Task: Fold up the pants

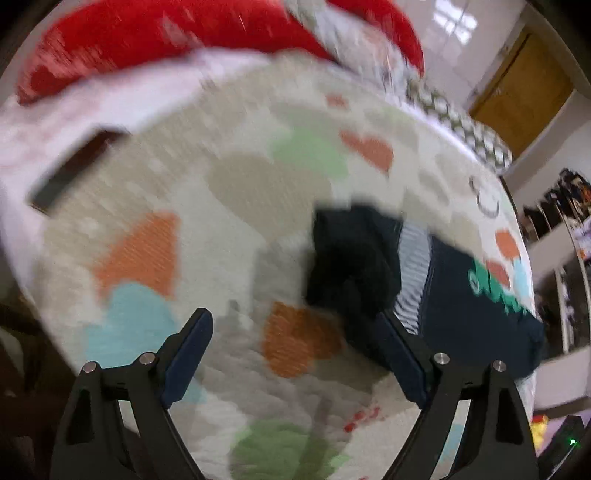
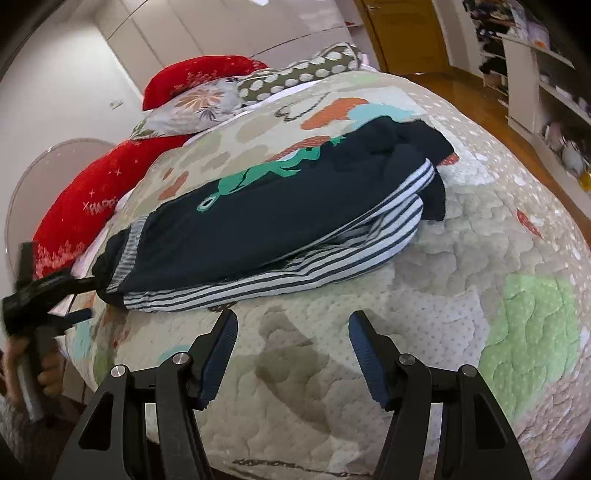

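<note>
On the bed, across a quilt (image 2: 424, 280) printed with orange, green and teal patches, lie the pants (image 2: 266, 229): dark navy cloth with a green print along one side and a lining of white and dark stripes showing at the near edge. They are doubled over lengthwise, with one bunched navy end toward the far right of the right wrist view and the other end at the left edge of the mattress.

The right gripper (image 2: 293, 328) hangs just short of the striped edge, its blue-padded fingers (image 2: 221, 347) spread apart with only quilt between them, touching nothing.

The left gripper (image 1: 295, 328) is seen from its own camera in a blurred frame, fingers (image 1: 190, 350) wide apart; a bunched navy end of the pants (image 1: 351, 258) sits just beyond the right-hand finger, overlapping it in view, though the blur hides whether they touch. From the right wrist view the same gripper (image 2: 79, 299) appears at the left edge of the bed, gripped by a hand (image 2: 44, 373), with its tips right at the dark end of the pants; contact there cannot be made out either.

Red pillows (image 2: 85, 199) with white snowflake marks, a floral pillow (image 2: 192, 107) and a spotted cushion (image 2: 306, 70) crowd the head of the bed. Shelving (image 2: 543, 74) stands along the far wall beside a wooden door (image 2: 406, 29)
</note>
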Demonstrator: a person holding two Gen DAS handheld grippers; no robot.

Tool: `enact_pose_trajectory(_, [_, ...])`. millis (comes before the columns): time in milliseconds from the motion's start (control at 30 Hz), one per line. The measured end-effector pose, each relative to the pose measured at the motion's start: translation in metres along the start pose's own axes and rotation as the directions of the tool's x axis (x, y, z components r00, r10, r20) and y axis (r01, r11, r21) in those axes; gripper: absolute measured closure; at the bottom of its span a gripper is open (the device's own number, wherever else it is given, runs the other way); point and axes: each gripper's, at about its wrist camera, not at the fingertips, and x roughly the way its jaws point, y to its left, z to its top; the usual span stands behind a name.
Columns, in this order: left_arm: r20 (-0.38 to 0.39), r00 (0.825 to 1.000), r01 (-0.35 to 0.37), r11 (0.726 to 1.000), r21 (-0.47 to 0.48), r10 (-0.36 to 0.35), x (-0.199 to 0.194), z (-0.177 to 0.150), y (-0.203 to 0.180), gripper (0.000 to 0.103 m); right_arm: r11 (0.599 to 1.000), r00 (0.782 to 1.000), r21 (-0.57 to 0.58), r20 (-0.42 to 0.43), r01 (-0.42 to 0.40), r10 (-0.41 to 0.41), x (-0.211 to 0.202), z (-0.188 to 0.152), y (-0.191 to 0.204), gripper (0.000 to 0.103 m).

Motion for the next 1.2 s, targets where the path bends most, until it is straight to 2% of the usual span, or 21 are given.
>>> enact_pose_trajectory(100, [0.046,0.999,0.013,1.0,-0.02,-0.012,-0.012,0.008,0.009,0.014,1.0,1.0,0.008,0.0,0.004,-0.004,0.001,0.001,-0.002,0.036])
enact_pose_trajectory(200, [-0.006,0.997,0.075,0.995,-0.06,-0.075,0.001,0.014,0.015,0.014,1.0,1.0,-0.006,0.0,0.018,-0.018,0.0,0.001,0.001,0.036])
enact_pose_trajectory(300, [-0.058,0.986,0.153,0.985,-0.078,-0.158,0.025,0.023,0.007,0.014,0.999,0.999,-0.021,0.004,0.032,-0.032,-0.002,-0.001,0.003,0.036])
enact_pose_trajectory(367, [-0.061,0.988,0.14,0.989,-0.054,-0.143,0.033,0.021,-0.008,0.018,0.999,0.999,-0.031,0.014,0.041,-0.04,-0.006,-0.001,0.004,0.036])
enact_pose_trajectory(400, [-0.065,0.989,0.133,0.99,-0.038,-0.136,0.037,0.025,-0.013,0.04,0.999,0.999,-0.035,0.02,0.041,-0.04,-0.009,-0.001,0.004,0.036])
enact_pose_trajectory(433, [-0.088,0.988,0.125,0.992,-0.023,-0.127,0.043,0.027,-0.019,0.057,0.999,0.999,-0.04,0.025,0.035,-0.034,-0.012,0.0,0.003,0.036])
enact_pose_trajectory(467, [-0.122,0.983,0.133,0.991,-0.019,-0.134,0.049,0.027,-0.023,0.083,0.998,0.999,-0.046,0.038,0.03,-0.028,-0.019,0.002,0.002,0.036])
enact_pose_trajectory(500, [-0.131,0.98,0.145,0.989,-0.03,-0.148,0.05,0.027,-0.025,0.085,0.998,0.998,-0.05,0.059,0.03,-0.027,-0.026,0.004,0.0,0.036])
enact_pose_trajectory(567, [-0.109,0.987,0.115,0.993,-0.014,-0.116,0.045,0.025,-0.028,0.084,0.998,0.993,-0.046,0.113,0.031,-0.026,-0.044,0.014,-0.008,0.036])
enact_pose_trajectory(633, [-0.092,0.99,0.102,0.995,-0.001,-0.102,0.042,0.023,-0.032,0.08,0.999,0.987,-0.025,0.155,0.038,-0.034,-0.059,0.027,-0.02,0.036])
enact_pose_trajectory(667, [-0.091,0.991,0.099,0.995,-0.001,-0.099,0.042,0.022,-0.033,0.066,0.999,0.986,-0.016,0.163,0.041,-0.038,-0.062,0.032,-0.025,0.036])
enact_pose_trajectory(700, [-0.098,0.991,0.097,0.995,0.001,-0.096,0.043,0.021,-0.035,0.041,0.999,0.984,-0.002,0.171,0.049,-0.048,-0.065,0.039,-0.032,0.036])
enact_pose_trajectory(767, [-0.117,0.989,0.092,0.996,-0.01,-0.093,0.05,0.02,-0.037,0.023,0.998,0.982,0.022,0.177,0.056,-0.059,-0.066,0.052,-0.042,0.036])
enact_pose_trajectory(800, [-0.139,0.985,0.097,0.995,-0.02,-0.098,0.055,0.021,-0.039,0.023,0.998,0.983,0.036,0.172,0.053,-0.058,-0.064,0.06,-0.047,0.036])
enact_pose_trajectory(833, [-0.151,0.982,0.111,0.994,-0.022,-0.113,0.058,0.022,-0.042,0.024,0.998,0.984,0.042,0.169,0.052,-0.058,-0.063,0.064,-0.048,0.036])
enact_pose_trajectory(867, [-0.157,0.978,0.134,0.991,-0.02,-0.135,0.06,0.024,-0.045,0.041,0.997,0.984,0.049,0.167,0.056,-0.064,-0.06,0.07,-0.051,0.036])
enact_pose_trajectory(900, [-0.158,0.979,0.133,0.991,0.001,-0.131,0.061,0.026,-0.05,0.073,0.996,0.983,0.052,0.167,0.067,-0.075,-0.056,0.075,-0.052,0.036])
enact_pose_trajectory(933, [-0.158,0.983,0.099,0.995,0.03,-0.093,0.062,0.027,-0.054,0.082,0.995,0.981,0.054,0.17,0.085,-0.093,-0.053,0.08,-0.054,0.036])
enact_pose_trajectory(1000, [-0.153,0.984,0.099,0.994,0.037,-0.092,0.061,0.029,-0.057,0.086,0.99,0.977,0.065,0.164,0.125,-0.134,-0.045,0.09,-0.058,0.036])
enact_pose_trajectory(1133, [-0.132,0.986,0.106,0.994,0.038,-0.1,0.052,0.027,-0.057,0.087,0.985,0.98,0.072,0.111,0.159,-0.167,-0.02,0.108,-0.065,0.039])
enact_pose_trajectory(1200, [-0.138,0.984,0.119,0.993,0.023,-0.115,0.048,0.027,-0.052,0.087,0.984,0.98,0.032,0.089,0.174,-0.177,-0.007,0.113,-0.063,0.073])
